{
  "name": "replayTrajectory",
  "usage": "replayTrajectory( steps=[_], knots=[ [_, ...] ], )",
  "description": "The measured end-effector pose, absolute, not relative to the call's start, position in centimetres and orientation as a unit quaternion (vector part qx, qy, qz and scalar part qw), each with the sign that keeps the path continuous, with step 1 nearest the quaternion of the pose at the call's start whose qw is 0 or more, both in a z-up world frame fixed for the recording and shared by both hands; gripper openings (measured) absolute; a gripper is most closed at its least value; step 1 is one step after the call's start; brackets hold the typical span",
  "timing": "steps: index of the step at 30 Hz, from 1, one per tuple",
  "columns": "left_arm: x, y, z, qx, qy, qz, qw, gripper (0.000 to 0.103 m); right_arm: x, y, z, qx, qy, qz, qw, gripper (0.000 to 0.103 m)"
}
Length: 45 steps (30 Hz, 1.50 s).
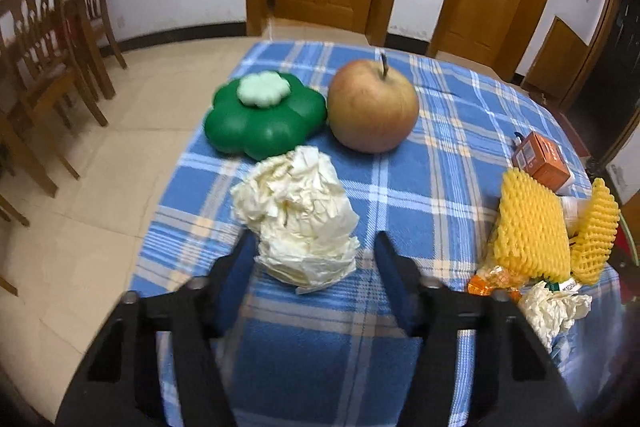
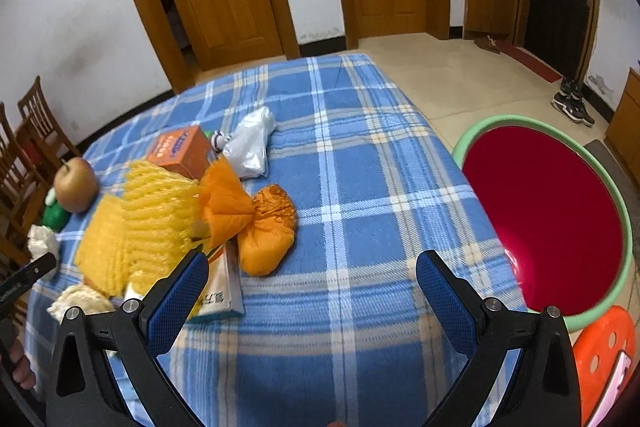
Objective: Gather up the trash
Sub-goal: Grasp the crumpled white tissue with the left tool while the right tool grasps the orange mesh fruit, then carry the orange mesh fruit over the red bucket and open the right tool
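A crumpled white paper ball point(image 1: 298, 219) lies on the blue plaid table point(image 1: 432, 167). My left gripper point(image 1: 316, 247) is open, its fingers either side of the ball's near end. My right gripper point(image 2: 312, 267) is open and empty above bare cloth point(image 2: 360, 187). To its left lie an orange bag point(image 2: 264, 227), yellow foam nets point(image 2: 136, 223), an orange box point(image 2: 180, 149), a white plastic bag point(image 2: 252, 141) and a flat packet point(image 2: 218, 291). A red basin with a green rim point(image 2: 552, 219) stands off the table's right edge.
An apple point(image 1: 372, 107) and a green flower-shaped box point(image 1: 264, 115) sit behind the paper ball. A second paper wad point(image 1: 548, 307) lies by the yellow nets point(image 1: 532, 223). Wooden chairs point(image 1: 44, 67) stand left. An orange stool point(image 2: 604, 351) stands below the basin.
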<state>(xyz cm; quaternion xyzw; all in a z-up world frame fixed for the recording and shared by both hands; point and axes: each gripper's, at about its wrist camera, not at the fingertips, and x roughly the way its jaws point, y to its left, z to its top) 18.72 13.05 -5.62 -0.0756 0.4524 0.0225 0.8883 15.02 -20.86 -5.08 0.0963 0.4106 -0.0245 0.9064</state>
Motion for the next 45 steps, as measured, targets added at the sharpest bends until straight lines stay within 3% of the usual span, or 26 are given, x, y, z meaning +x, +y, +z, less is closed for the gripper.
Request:
replayTrajectory(
  steps=[2,9,10,13,14,37,45],
  knots=[
    [18.9,13.1,-6.1,-0.086,0.460,0.019,0.884,0.045,15.3,-20.8,-5.2,0.093,0.414,-0.027,0.905,0.096],
    [18.6,12.6,-5.9,-0.080,0.445,0.000,0.892,0.039,16.9,-20.4,-6.2,0.094,0.424,-0.005,0.901,0.069],
    [18.3,12.5,-5.8,-0.079,0.443,-0.002,0.893,0.039,16.8,-20.3,-6.1,0.090,0.422,-0.003,0.902,0.063],
    [17.7,12.3,-5.1,-0.079,0.435,-0.004,0.897,0.039,16.9,-20.2,-6.2,0.091,0.416,0.015,0.905,0.028],
    [17.4,12.2,-4.8,-0.079,0.432,-0.003,0.899,0.039,16.7,-20.4,-6.3,0.100,0.414,0.019,0.904,0.025],
    [10.8,1.7,2.4,-0.062,0.389,-0.071,0.916,0.039,6.3,-28.0,-1.9,0.168,0.342,0.024,0.924,0.022],
    [10.9,-3.5,2.5,-0.062,0.410,-0.122,0.902,0.039,3.9,-33.6,-1.5,0.179,0.327,-0.024,0.927,0.022]
  ],
)
